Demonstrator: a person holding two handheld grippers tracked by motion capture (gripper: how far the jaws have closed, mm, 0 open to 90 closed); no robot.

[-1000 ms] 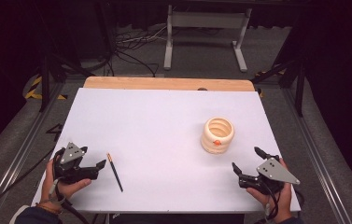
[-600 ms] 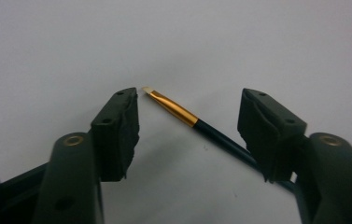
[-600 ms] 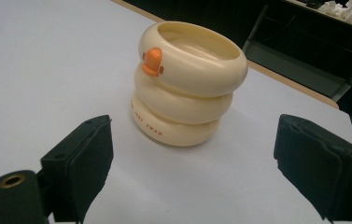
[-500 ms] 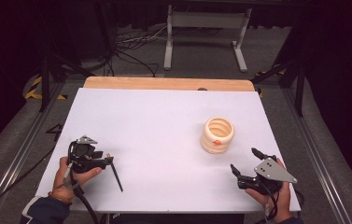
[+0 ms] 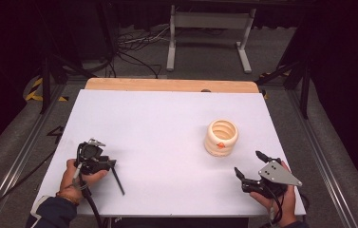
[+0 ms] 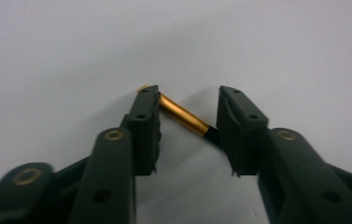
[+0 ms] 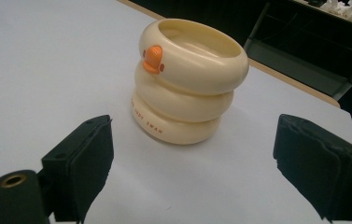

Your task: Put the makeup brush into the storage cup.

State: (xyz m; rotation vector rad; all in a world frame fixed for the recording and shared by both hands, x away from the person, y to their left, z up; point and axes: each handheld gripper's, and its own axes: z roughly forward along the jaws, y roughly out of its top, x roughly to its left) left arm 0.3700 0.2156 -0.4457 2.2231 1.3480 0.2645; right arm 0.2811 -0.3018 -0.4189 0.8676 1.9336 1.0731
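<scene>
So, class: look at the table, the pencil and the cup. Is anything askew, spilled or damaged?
Nothing stands out. The cream cup stands upright on the white table, nothing spilled. The pencil lies flat, slanted across the left gripper, whose jaws have just been closing around it.

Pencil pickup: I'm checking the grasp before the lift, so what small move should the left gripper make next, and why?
Probably close a little more. The left gripper has just been closing, and its jaws straddle the pencil, which lies skewed between them on the table, not yet squarely clamped.
</scene>
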